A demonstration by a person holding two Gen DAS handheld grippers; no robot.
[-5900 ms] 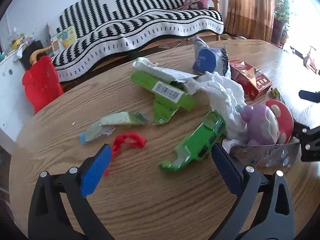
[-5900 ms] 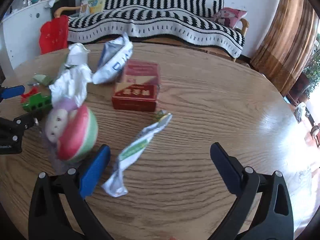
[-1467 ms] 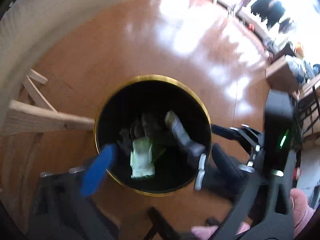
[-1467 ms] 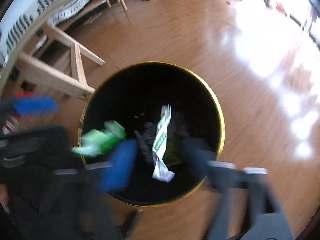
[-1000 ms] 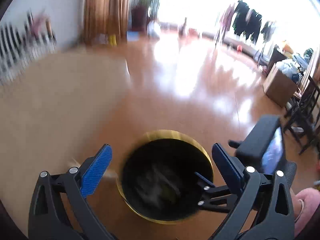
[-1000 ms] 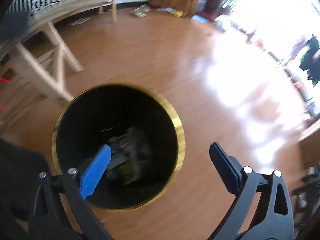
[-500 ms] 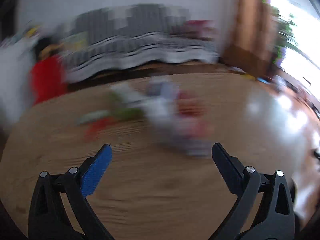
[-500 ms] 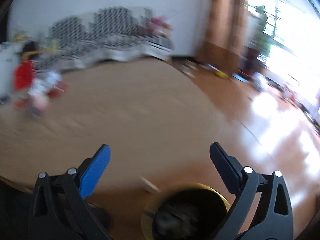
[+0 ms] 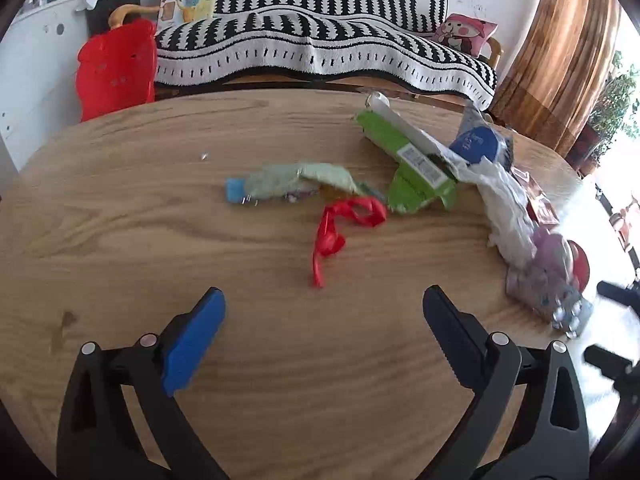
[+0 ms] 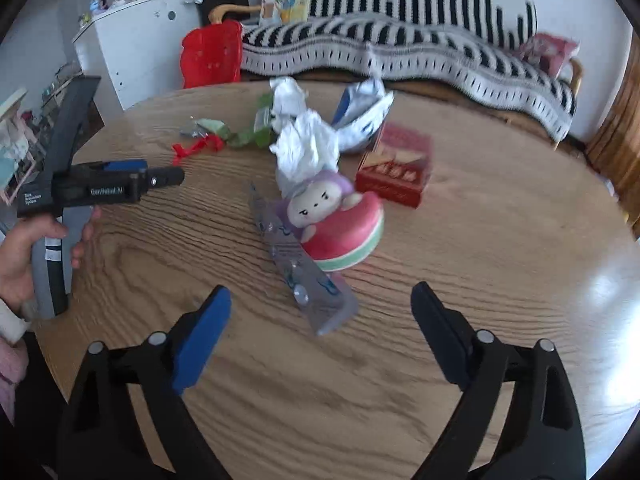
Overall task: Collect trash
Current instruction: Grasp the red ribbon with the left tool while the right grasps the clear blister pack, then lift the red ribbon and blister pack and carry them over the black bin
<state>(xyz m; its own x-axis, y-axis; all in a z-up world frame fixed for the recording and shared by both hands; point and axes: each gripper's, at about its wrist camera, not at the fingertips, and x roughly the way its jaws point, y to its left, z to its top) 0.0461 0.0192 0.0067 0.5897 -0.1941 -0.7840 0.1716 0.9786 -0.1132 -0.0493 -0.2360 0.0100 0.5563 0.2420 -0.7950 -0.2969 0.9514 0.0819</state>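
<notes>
Left gripper (image 9: 323, 322): fingers apart, empty, above table (image 9: 120, 220), near red ribbon (image 9: 340, 226)
Right gripper (image 10: 320, 320): fingers apart, empty, foil strip (image 10: 298, 268) between

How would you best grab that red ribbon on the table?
Probably the red ribbon is best pinched from above at its raised upper loop; the tail lies flat on the table. The open left gripper sits nearest.

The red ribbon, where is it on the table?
The red ribbon lies on the wooden table, ahead of the open left claw. It sits just below the pale green wrapper and left of the green carton.
</notes>
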